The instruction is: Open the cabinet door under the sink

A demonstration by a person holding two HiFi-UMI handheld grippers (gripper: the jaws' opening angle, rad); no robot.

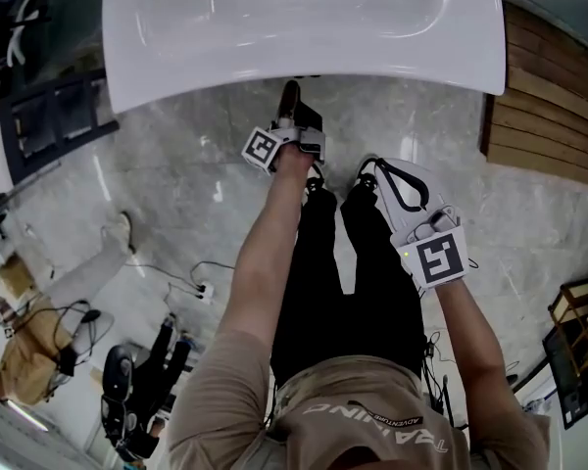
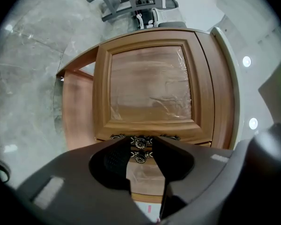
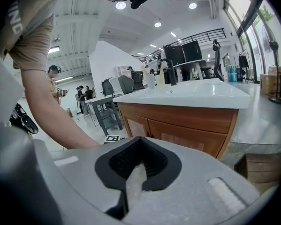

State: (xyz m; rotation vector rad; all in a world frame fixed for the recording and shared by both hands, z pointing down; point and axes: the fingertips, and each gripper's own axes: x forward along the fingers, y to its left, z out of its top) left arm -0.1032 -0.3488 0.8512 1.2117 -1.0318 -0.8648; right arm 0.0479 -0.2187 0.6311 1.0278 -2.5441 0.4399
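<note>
Only in left gripper view: cabinet door (image 2: 150,83) close ahead of left claw (image 2: 141,138), pic rolled sideways. Recessed panel w/ wrinkled plastic film. Jaws wide apart, gripping nothing. Two small dark knobs (image 2: 140,143) dead ahead in the gap betw. the tips, no pad contact visible. Reddish side panel (image 2: 78,111) of the cabinet off to one side of the claw.

Only in head view: both claws at once. Left claw (image 1: 292,94) pushed in under front rim of sink (image 1: 176,57), marker cube (image 1: 263,148) behind the jaws. Door itself hidden beneath the basin here. Right claw (image 1: 380,169) held back, to the right of the left one and nearer the person's legs (image 1: 343,262), clear of the sink.

Only in right gripper view: whole cabinet front (image 3: 178,125) w/ white sink (image 3: 187,95) on top, ahead and slightly right of right claw (image 3: 139,139), well apart from it. Jaw tips closed together, nothing betw. them. Both doors seemingly flush w/ the frame. Bare arm (image 3: 51,111) reaching across left of the claw; corner of the left claw's cube (image 3: 113,138) just peeking over the jaw.

Hard to make out: second door mostly hidden behind left claw's body. Can't tell which knob goes w/ which door, nor from close up whether the door is ajar.
</note>
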